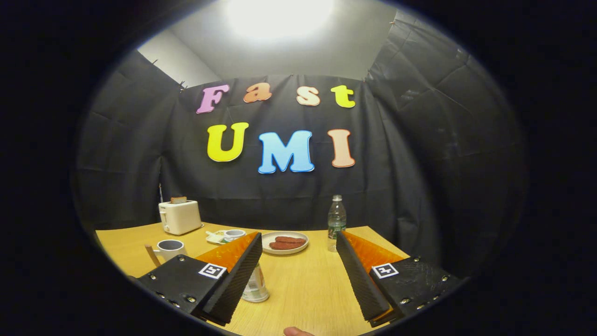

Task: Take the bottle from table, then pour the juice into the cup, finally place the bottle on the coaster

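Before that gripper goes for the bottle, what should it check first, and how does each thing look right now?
1. Gripper open wide enough: ok, fingers spread with nothing between them.
2. Bottle upright: ok, standing beyond the right finger.
3. Bottle cap on or off: cannot tell.
4. Path to the bottle: ok, bare table ahead, plate off to the side.
5. Cup ready: ok, upright beside the left finger.
6. Coaster spotted: cannot tell.

Gripper view rides low over the table (303, 284), facing forward along spread fingers (242, 275) toward the booth wall beyond
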Motion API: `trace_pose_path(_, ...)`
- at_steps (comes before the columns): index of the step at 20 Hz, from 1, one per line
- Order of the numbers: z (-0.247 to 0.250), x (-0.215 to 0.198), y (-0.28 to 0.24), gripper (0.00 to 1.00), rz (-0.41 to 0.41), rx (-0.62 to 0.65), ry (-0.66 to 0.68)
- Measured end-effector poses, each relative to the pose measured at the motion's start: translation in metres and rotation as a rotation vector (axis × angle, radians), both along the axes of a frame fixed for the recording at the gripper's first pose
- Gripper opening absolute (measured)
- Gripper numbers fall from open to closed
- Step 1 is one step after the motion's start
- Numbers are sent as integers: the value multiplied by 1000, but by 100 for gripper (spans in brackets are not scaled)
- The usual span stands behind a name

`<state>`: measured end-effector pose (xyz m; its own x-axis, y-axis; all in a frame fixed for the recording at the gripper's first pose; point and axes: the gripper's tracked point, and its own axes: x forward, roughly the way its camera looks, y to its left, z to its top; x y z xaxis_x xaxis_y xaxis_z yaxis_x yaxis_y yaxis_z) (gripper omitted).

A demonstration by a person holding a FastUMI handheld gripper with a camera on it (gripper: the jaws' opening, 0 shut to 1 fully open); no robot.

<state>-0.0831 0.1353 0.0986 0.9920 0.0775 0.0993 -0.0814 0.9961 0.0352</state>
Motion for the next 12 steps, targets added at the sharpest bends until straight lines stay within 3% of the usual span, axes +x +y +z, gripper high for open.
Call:
trace_pose_path(4,-15,0,23,98,32,5,24)
trace_pose_path(8,-20,4,36,98,11,-18,10)
trace_pose_path(12,-28,7,62,98,54,-20,19)
